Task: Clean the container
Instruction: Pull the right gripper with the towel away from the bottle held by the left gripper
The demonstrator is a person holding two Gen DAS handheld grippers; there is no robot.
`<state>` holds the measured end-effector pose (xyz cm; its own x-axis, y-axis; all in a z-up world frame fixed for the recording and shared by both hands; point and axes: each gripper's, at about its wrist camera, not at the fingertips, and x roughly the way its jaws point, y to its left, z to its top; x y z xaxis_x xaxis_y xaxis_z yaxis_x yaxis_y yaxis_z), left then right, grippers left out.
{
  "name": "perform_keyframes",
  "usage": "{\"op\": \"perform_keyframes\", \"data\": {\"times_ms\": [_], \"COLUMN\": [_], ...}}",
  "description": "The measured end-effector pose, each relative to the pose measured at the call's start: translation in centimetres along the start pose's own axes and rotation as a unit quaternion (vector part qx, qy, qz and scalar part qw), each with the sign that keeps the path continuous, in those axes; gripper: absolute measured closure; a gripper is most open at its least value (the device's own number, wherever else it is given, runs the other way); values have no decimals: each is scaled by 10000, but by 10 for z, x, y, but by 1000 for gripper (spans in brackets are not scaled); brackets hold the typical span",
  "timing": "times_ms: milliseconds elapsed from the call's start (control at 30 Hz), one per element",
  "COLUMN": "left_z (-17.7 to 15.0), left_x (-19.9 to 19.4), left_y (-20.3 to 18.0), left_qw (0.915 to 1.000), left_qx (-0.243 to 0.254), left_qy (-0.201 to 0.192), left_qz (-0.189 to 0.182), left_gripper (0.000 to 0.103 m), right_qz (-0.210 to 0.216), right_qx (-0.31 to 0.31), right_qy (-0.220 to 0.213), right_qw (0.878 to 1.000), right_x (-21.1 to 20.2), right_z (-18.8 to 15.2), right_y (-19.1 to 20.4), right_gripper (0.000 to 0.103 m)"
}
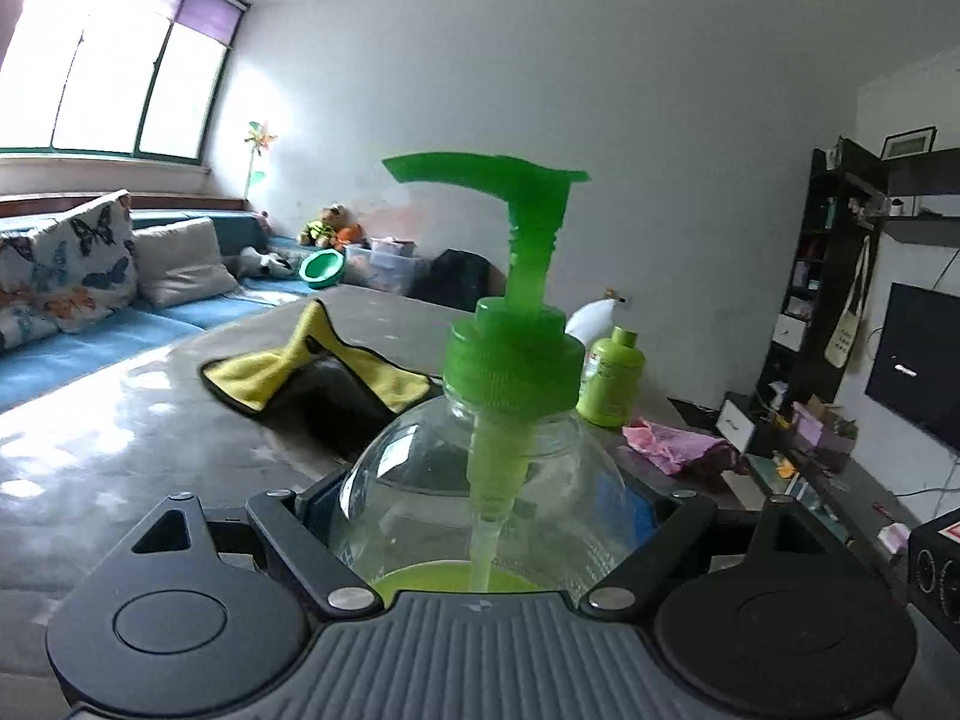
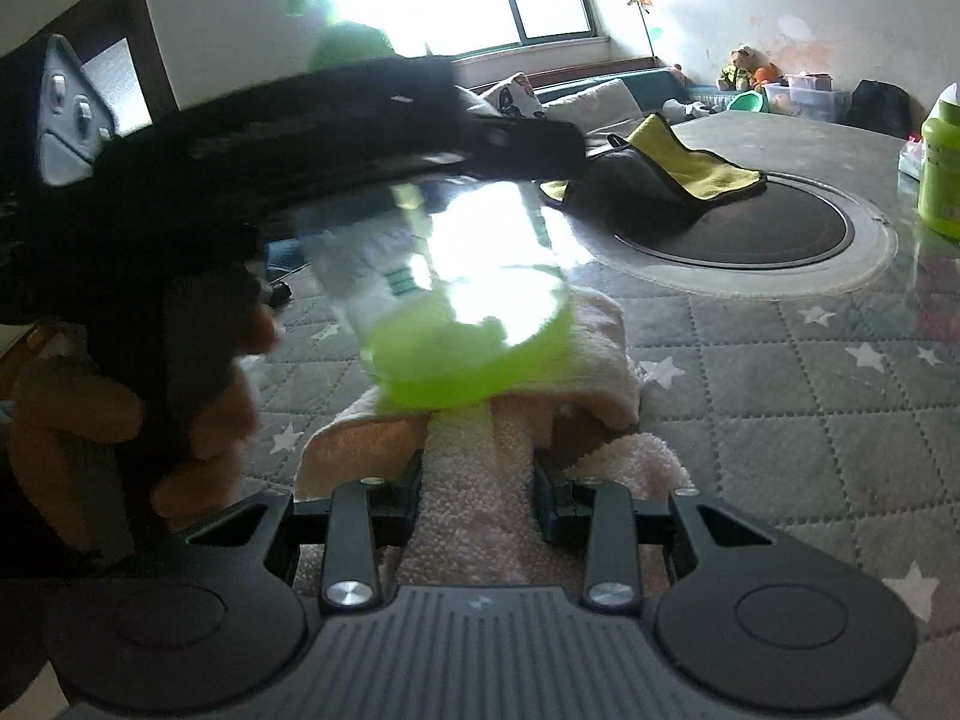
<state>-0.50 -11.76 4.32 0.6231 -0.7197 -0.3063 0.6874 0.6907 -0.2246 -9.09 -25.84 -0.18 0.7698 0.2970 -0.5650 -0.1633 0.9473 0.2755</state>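
Observation:
A clear pump bottle point(image 1: 480, 480) with a green pump head point(image 1: 516, 228) and green liquid at its bottom is clamped between the fingers of my left gripper point(image 1: 480, 510). In the right wrist view the same bottle point(image 2: 444, 300) hangs tilted above the table, gripped by the left gripper point(image 2: 300, 138), with a hand point(image 2: 198, 420) on the handle below. My right gripper point(image 2: 480, 474) is shut on a folded pink towel point(image 2: 480, 480), whose front edge lies against the bottle's green base.
A yellow and black cloth point(image 1: 318, 372) point(image 2: 678, 174) lies over the round dark inset point(image 2: 750, 228) of the quilted star-pattern table point(image 2: 780, 390). A green jar point(image 1: 612, 378) point(image 2: 942, 174), a white spray bottle point(image 1: 591, 315) and a pink bag point(image 1: 672, 444) stand at the far side. A sofa point(image 1: 90, 324) lies beyond.

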Motion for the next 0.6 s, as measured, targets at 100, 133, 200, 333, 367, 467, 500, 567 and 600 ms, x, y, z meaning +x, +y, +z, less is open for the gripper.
{"op": "perform_keyframes", "data": {"times_ms": [100, 133, 200, 333, 367, 467, 500, 567, 600], "left_z": [-5, -5, -5, -5, -5, -5, -6, -8, -9], "left_x": [3, 3, -1, -10, -13, -19, -20, -20, -19], "left_y": [2, 2, 4, 13, 16, 23, 24, 31, 35], "left_qw": [9997, 9994, 9983, 9953, 9950, 9924, 9910, 9898, 9901], "left_qx": [128, 221, 370, 570, 563, 653, 703, 683, 599], "left_qy": [6, 8, 3, 57, 73, 89, 117, 212, 255], "left_qz": [183, 279, 450, 780, 822, 1043, 1134, 1230, 1241], "left_gripper": [15, 15, 15, 15, 15, 16, 16, 16, 16], "right_qz": [34, 27, -1, -104, -127, -161, -189, -247, -296], "right_qx": [22, 15, -10, -118, -143, -123, -112, -90, -78], "right_qy": [4, 5, 4, -7, -9, 21, 29, 44, 41], "right_qw": [10000, 10000, 10000, 9999, 9998, 9998, 9998, 9996, 9995], "right_x": [-2, -2, -2, -3, -2, -1, 0, 2, 3], "right_z": [-1, -1, -2, -3, -3, 0, 1, 5, 7], "right_y": [-2, -1, 0, 4, 4, 3, 2, -2, -3], "right_gripper": [69, 69, 69, 69, 70, 70, 70, 70, 70]}}
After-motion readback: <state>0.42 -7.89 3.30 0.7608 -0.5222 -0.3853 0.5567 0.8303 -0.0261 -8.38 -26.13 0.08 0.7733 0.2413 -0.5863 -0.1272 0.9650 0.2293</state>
